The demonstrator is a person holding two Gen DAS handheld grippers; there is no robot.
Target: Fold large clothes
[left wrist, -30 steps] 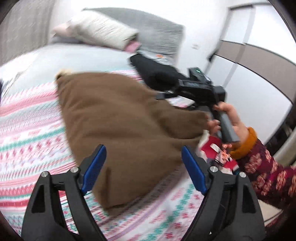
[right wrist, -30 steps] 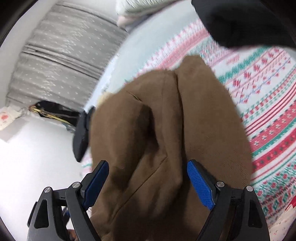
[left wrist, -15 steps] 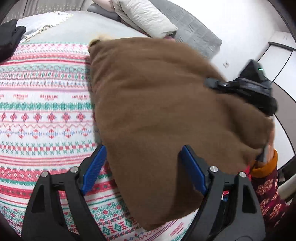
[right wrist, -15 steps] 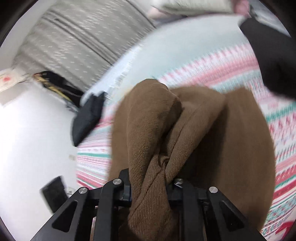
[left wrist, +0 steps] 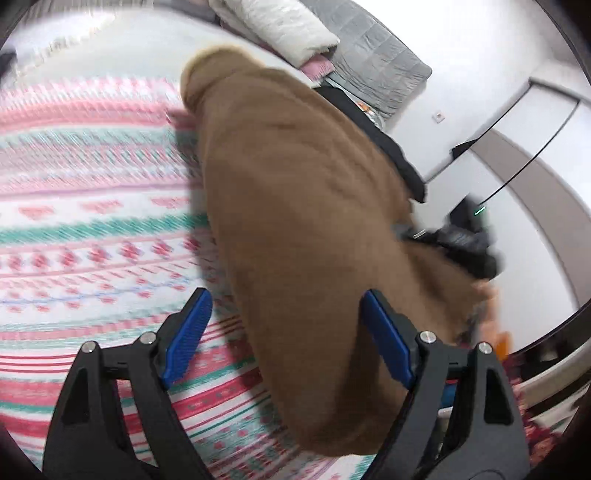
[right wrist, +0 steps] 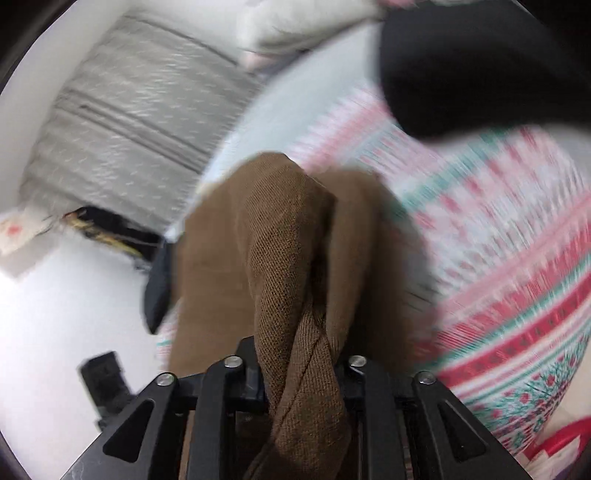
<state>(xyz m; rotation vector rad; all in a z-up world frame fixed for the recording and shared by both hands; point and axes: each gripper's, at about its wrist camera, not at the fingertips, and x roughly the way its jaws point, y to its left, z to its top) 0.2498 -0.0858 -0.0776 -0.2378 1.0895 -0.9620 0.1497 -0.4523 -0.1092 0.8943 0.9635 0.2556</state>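
Observation:
A large brown garment (left wrist: 303, 192) lies stretched across the patterned bedspread (left wrist: 92, 229), one end near the pillows. My left gripper (left wrist: 286, 332) hangs open just above its near part, with the cloth's left edge running between the blue pads, which do not touch it. My right gripper (right wrist: 301, 369) pinches a twisted bunch of the brown garment (right wrist: 273, 229) between its jaws, which are opening slightly while the cloth is still pressed. In the left wrist view the right gripper (left wrist: 461, 240) shows at the garment's right corner, blurred.
A black garment (right wrist: 461, 66) lies on the bed beyond the brown one. A white pillow (left wrist: 280, 26) and grey quilt (left wrist: 376, 62) sit at the head. Wardrobe doors (left wrist: 517, 155) stand right of the bed. A dark cloth (right wrist: 159, 291) hangs at the far bed edge.
My right gripper went from open over the garment to shut on a gathered bunch of it and pulled it along. My left gripper swung in lower over the garment's near edge.

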